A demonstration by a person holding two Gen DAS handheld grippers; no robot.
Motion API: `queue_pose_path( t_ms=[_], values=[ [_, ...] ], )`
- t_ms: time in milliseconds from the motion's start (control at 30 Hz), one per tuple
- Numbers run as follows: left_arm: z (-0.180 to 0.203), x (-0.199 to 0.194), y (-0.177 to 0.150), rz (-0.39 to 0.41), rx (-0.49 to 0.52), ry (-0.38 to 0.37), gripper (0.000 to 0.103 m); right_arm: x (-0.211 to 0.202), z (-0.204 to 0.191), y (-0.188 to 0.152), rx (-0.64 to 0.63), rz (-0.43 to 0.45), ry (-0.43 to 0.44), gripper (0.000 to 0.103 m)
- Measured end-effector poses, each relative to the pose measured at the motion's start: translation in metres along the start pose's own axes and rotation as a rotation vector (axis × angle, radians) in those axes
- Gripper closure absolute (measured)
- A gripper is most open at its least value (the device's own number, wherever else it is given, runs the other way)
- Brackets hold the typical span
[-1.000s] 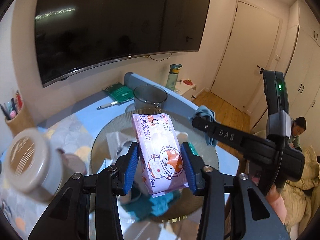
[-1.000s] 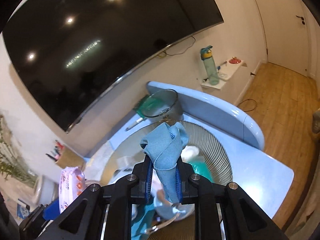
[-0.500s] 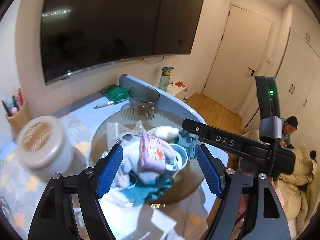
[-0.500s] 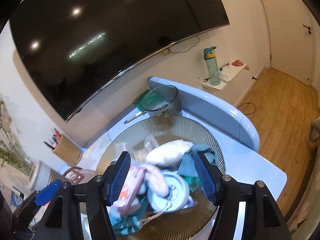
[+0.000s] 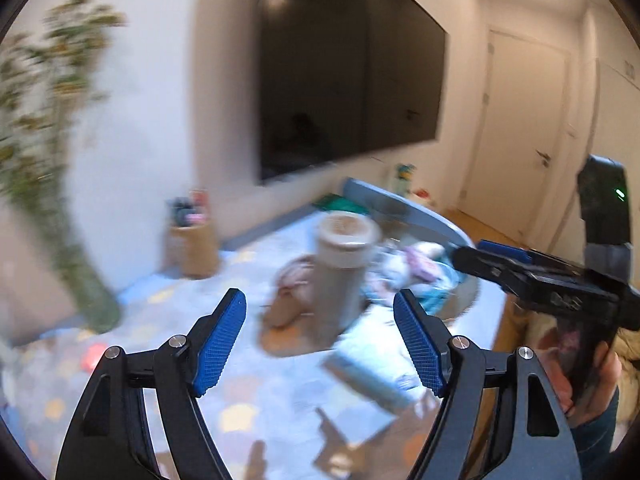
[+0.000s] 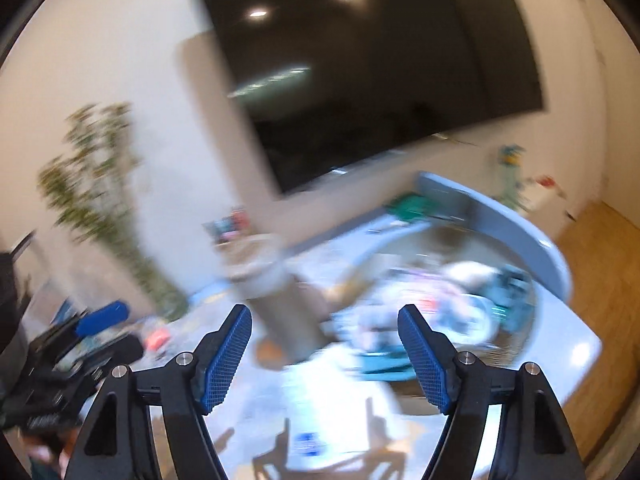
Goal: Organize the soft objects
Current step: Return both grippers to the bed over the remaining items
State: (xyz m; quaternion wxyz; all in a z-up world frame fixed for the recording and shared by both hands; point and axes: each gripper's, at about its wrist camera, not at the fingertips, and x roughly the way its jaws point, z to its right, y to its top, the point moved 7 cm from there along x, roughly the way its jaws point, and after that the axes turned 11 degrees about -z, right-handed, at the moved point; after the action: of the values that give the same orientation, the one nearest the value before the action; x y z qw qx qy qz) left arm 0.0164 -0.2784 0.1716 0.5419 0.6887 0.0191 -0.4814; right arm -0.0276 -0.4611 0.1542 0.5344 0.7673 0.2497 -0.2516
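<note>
1. Both my grippers let go since a second ago: the tissue pack left my left gripper (image 5: 320, 336) and the blue cloth left my right gripper (image 6: 325, 352); both now lie in the pile of soft things (image 6: 448, 304) in the round tray (image 6: 516, 340)
2. Both views have swung leftward and pulled back from the tray; a leafy plant (image 5: 36, 128) now fills the left side, heavily blurred
3. Left gripper: released, blue pads (image 5: 219, 342) wide apart, nothing between them
4. Right gripper: jaws opening, nothing between the pads (image 6: 226, 360), only blurred table (image 6: 576, 352) beyond
5. From the left wrist, the pile (image 5: 416, 272) shows right of centre, behind a tall beige canister (image 5: 340, 268); pink, white and teal bits, too smeared to sort out
6. Pen holder (image 5: 194, 240) stands near the wall, left of the canister
7. My right hand (image 5: 588, 376) grips the other tool at the right edge of the left view
8. Big dark screen (image 6: 380, 72) on the wall above the table; a green bottle (image 6: 510, 176) stands beyond the table's far end, blurred
</note>
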Motion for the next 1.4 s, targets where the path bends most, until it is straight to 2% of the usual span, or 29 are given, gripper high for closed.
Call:
queue_pose_path(
  t_ms=[133, 167, 233, 333, 400, 467, 600, 700, 800, 1000, 1200, 1400],
  values=[
    [-0.079, -0.052, -0.025, 0.089, -0.133, 0.141, 0.017, 0.007, -0.078, -0.002, -0.167, 0.031, 0.037, 0.014],
    [-0.096, -0.059, -0.034, 0.092, -0.169, 0.170, 0.017, 0.013, -0.099, -0.004, -0.211, 0.033, 0.046, 0.013],
    [-0.137, -0.069, -0.056, 0.076, -0.263, 0.230, 0.017, 0.033, -0.139, -0.010, -0.290, 0.008, 0.068, 0.013],
    [-0.193, -0.072, -0.098, 0.048, -0.408, 0.291, 0.017, 0.073, -0.184, -0.025, -0.342, -0.062, 0.127, 0.013],
    [-0.215, -0.064, -0.120, 0.030, -0.461, 0.343, 0.017, 0.101, -0.204, -0.039, -0.350, -0.108, 0.156, 0.013],
    [-0.232, -0.050, -0.139, 0.000, -0.480, 0.408, 0.017, 0.138, -0.219, -0.055, -0.342, -0.149, 0.143, 0.013],
    [-0.252, -0.015, -0.170, -0.054, -0.482, 0.466, 0.017, 0.208, -0.225, -0.086, -0.302, -0.258, 0.100, 0.013],
    [-0.259, 0.011, -0.191, -0.093, -0.515, 0.433, 0.017, 0.246, -0.216, -0.109, -0.287, -0.327, 0.041, 0.013],
    [-0.264, 0.031, -0.205, -0.110, -0.544, 0.404, 0.017, 0.265, -0.204, -0.120, -0.277, -0.373, -0.012, 0.013],
    [-0.264, 0.052, -0.220, -0.140, -0.549, 0.417, 0.017, 0.274, -0.191, -0.129, -0.255, -0.389, -0.037, 0.013],
    [-0.265, 0.061, -0.224, -0.187, -0.558, 0.427, 0.017, 0.275, -0.191, -0.133, -0.254, -0.395, -0.050, 0.013],
    [-0.264, 0.062, -0.224, -0.197, -0.544, 0.436, 0.017, 0.277, -0.189, -0.133, -0.246, -0.400, -0.049, 0.013]
  ],
)
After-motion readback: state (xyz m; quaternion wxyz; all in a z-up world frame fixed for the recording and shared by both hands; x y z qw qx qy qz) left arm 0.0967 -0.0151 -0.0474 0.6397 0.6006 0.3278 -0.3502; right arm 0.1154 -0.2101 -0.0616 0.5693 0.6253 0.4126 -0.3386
